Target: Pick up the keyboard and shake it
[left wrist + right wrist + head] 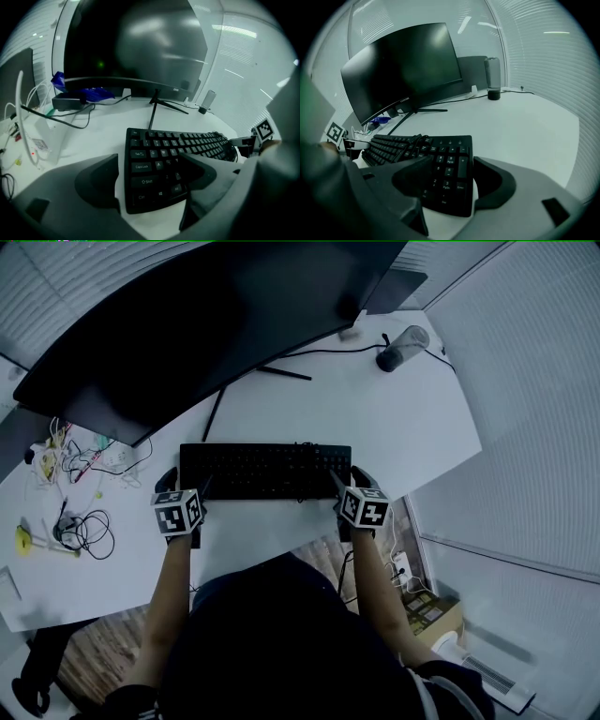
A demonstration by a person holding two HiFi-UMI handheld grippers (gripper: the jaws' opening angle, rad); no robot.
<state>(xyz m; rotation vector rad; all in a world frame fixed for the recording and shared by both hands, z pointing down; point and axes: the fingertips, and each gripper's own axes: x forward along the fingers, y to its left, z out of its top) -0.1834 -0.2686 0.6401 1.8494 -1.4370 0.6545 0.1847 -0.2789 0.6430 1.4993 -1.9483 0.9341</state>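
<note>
Head view, desk layout: the keyboard (265,471) lies flat on the white desk (403,442), at centre, long axis from 9 to 3 o'clock.

The left gripper (151,169) is set at the keyboard's 9 o'clock end. Its jaws are held wide apart: one stands just outside the short edge, the other over the letter keys, with the Shift/Ctrl corner between them. No firm clamp is seen; contact of the inner jaw with the keys cannot be settled.

The right gripper (455,178) is set at the 3 o'clock end. Its jaws are equally wide. The number pad lies between them, with one jaw over the keys and one just off the end edge.

Surroundings:
- A curved monitor (206,324) is noted at 11–12 o'clock. One thin stand leg (214,416) runs down close to the keyboard's rear edge at 11 o'clock.
- A dark cylinder (401,348) with a lead is seen at 1 o'clock, well apart.
- A cable tangle (82,529) and small clutter are seen at 9 o'clock, near the left gripper.
- A black cord (407,139) is draped on the keys mid-board.
- A blue item (82,93) is seen under the monitor.
</note>
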